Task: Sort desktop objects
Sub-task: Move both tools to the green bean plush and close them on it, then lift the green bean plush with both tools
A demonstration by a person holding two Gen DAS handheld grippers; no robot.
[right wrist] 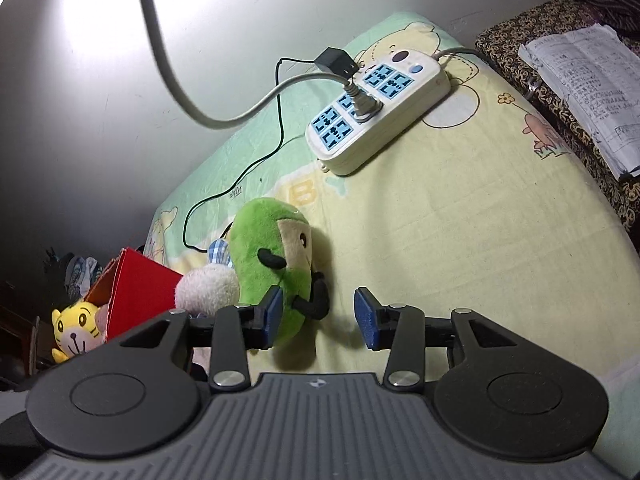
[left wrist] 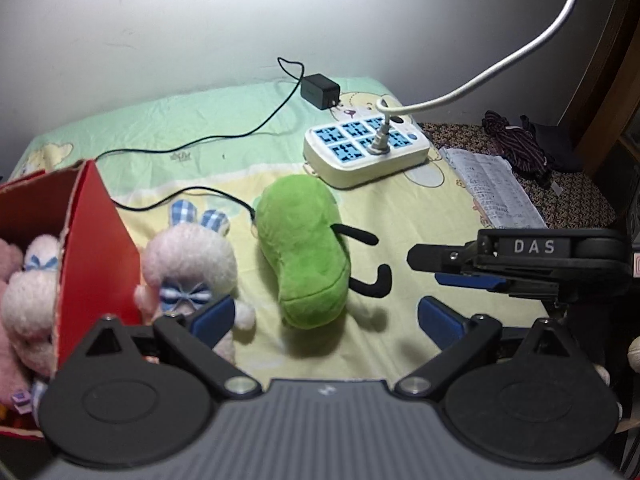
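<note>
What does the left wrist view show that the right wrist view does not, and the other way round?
Only the left wrist view: the right gripper from the side, and a bunny inside the red box.

Only the right wrist view: a yellow tiger toy by the box, and the face of the green plush.

Both: the green plush, the white bunny beside the box, the power strip, the black adapter.
</note>
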